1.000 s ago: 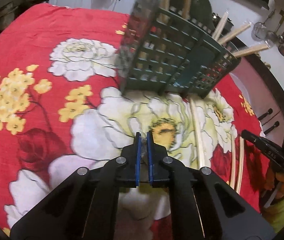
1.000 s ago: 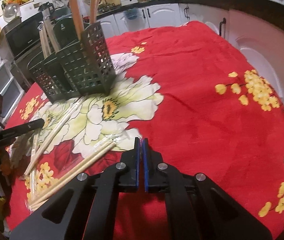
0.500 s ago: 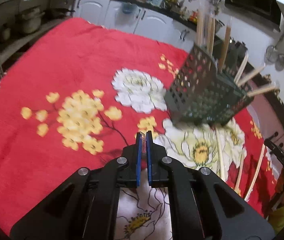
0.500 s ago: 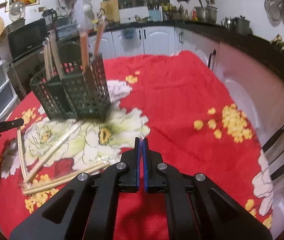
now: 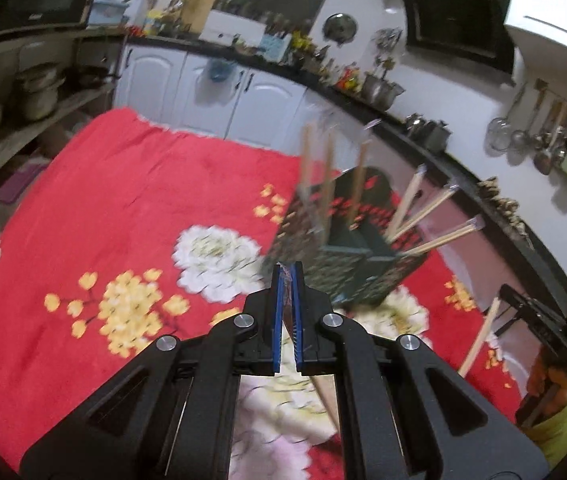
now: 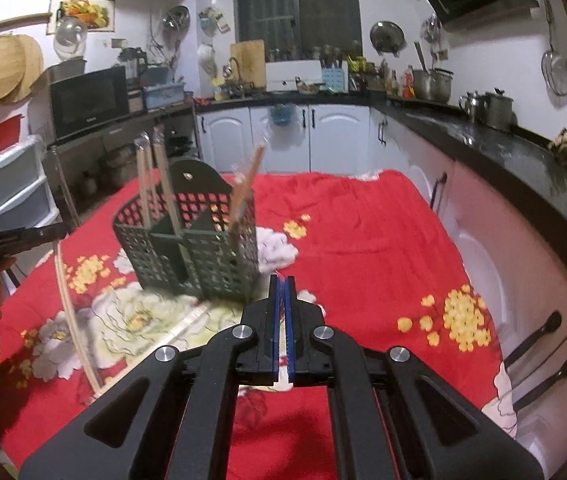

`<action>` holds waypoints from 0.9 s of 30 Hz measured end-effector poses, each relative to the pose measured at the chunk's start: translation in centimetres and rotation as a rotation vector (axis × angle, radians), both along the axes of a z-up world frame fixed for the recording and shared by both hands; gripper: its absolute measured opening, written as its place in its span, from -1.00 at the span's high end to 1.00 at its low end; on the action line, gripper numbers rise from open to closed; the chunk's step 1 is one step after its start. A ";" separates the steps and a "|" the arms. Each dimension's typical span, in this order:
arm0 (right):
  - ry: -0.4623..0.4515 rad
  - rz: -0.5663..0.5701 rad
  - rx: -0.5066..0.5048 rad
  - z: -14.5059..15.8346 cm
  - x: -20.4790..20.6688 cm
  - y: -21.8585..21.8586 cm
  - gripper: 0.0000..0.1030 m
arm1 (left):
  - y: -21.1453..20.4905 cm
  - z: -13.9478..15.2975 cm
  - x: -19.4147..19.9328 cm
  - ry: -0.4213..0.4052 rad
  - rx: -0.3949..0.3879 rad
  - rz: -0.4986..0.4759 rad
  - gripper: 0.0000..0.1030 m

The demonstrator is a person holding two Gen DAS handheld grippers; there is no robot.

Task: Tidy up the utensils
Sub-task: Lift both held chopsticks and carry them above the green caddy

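Observation:
A dark green slotted utensil basket [image 5: 347, 264] [image 6: 203, 256] stands on the red floral cloth, with several wrapped chopsticks [image 5: 427, 210] upright or leaning in it. My left gripper [image 5: 288, 270] is shut on a wrapped chopstick [image 5: 323, 396] that hangs below its pads. The right wrist view shows that chopstick [image 6: 71, 308] dangling from the left gripper [image 6: 61, 230] at the left edge. My right gripper [image 6: 282, 280] is shut too. In the left wrist view a chopstick [image 5: 479, 336] hangs from the right gripper [image 5: 503, 290]. Both grippers hover above the cloth, short of the basket.
One wrapped chopstick pair [image 6: 189, 322] lies on the cloth [image 6: 363, 248] in front of the basket. White cabinets with black handles [image 6: 535, 336] and a dark counter [image 6: 483, 140] border the right side. Shelves [image 5: 23, 136] stand to the left. A hand in a green sleeve [image 5: 559, 412] holds the right gripper.
Both grippers have risen from just above the cloth and tipped upward, each still shut. The basket now looks smaller and farther, and the two held chopsticks hang in the air.

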State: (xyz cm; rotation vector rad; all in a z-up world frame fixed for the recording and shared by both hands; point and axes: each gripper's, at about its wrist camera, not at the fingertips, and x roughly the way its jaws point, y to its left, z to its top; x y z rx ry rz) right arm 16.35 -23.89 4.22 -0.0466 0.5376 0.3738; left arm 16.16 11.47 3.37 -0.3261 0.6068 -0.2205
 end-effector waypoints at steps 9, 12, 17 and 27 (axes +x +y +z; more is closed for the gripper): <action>-0.069 0.057 0.007 2.8 -1.6 1.6 0.96 | -3.8 3.9 -0.1 -0.090 0.012 -0.091 0.97; -0.090 0.069 0.013 3.6 -2.0 1.9 0.96 | -4.8 4.5 0.0 -0.102 0.023 -0.117 0.97; -0.127 0.083 0.024 5.2 -2.5 2.2 0.96 | -6.4 5.6 0.3 -0.122 0.033 -0.153 0.97; -0.181 0.101 0.045 7.4 -2.7 2.2 0.96 | -8.6 9.2 0.1 -0.200 0.062 -0.191 0.97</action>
